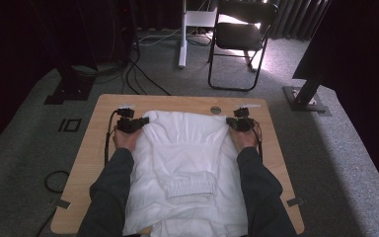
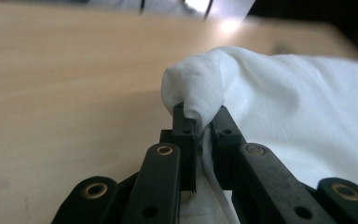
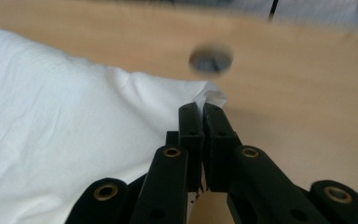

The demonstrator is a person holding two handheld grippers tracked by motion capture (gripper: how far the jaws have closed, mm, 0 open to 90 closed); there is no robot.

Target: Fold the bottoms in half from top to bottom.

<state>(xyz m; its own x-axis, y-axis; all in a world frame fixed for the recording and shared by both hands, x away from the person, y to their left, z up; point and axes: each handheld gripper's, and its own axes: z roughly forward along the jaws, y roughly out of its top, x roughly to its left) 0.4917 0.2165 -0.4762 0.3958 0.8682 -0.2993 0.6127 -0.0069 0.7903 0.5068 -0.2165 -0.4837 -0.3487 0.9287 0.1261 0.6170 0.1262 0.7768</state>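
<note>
Meanwhile I had one white garment (image 1: 185,163) on the table (image 1: 94,143), my two grippers, left (image 1: 137,123) and right (image 1: 233,124), each clamped on a far corner.

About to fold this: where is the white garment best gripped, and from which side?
Grip the white garment at its two far corners, coming in from each side edge. It lies flat, so only corners bunch into pinchable folds. The left gripper and right gripper are shut on exactly those.
</note>
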